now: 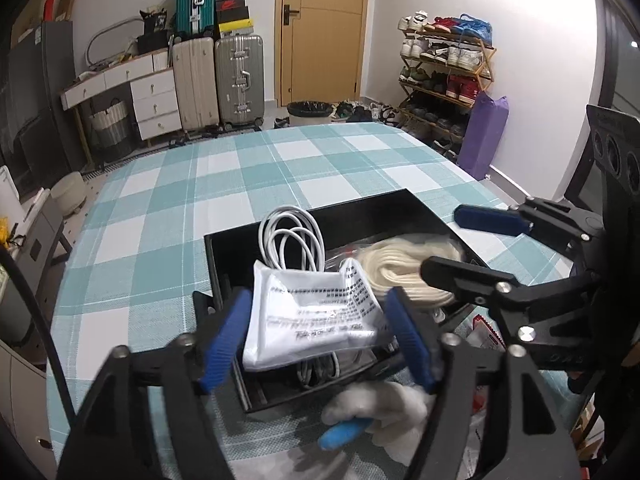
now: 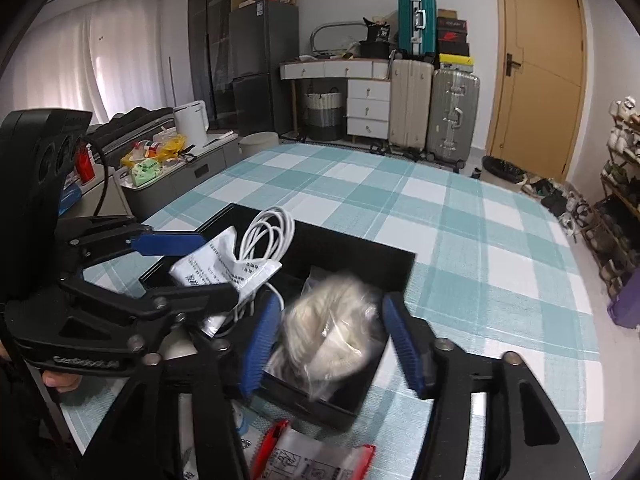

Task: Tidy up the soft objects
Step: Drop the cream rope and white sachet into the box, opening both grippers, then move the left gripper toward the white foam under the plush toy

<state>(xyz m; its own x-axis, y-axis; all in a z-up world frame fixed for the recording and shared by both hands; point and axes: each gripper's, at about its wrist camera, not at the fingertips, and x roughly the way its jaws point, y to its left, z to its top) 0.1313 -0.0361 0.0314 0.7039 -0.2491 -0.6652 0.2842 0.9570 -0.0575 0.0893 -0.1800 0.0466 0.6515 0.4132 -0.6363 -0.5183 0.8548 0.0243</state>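
A black box (image 1: 224, 258) (image 2: 400, 264) stands on the checked table. In it lie a coiled white cable (image 1: 290, 240) (image 2: 268, 236), a white printed packet (image 1: 316, 312) (image 2: 224, 268) and a bagged cream rope bundle (image 1: 394, 270) (image 2: 332, 332). My left gripper (image 1: 320, 340) is open with the packet between its blue pads, over the box's left part. My right gripper (image 2: 332, 344) is open around the blurred rope bundle, over the box's right part. Each gripper shows in the other's view (image 1: 448, 244) (image 2: 192, 268).
White gloves with a blue fingertip (image 1: 376, 416) lie on the table in front of the box. A red-edged packet (image 2: 312, 460) (image 1: 486, 336) lies near the front edge. Suitcases (image 1: 218, 76), drawers, a door and a shoe rack (image 1: 444, 76) stand beyond the table.
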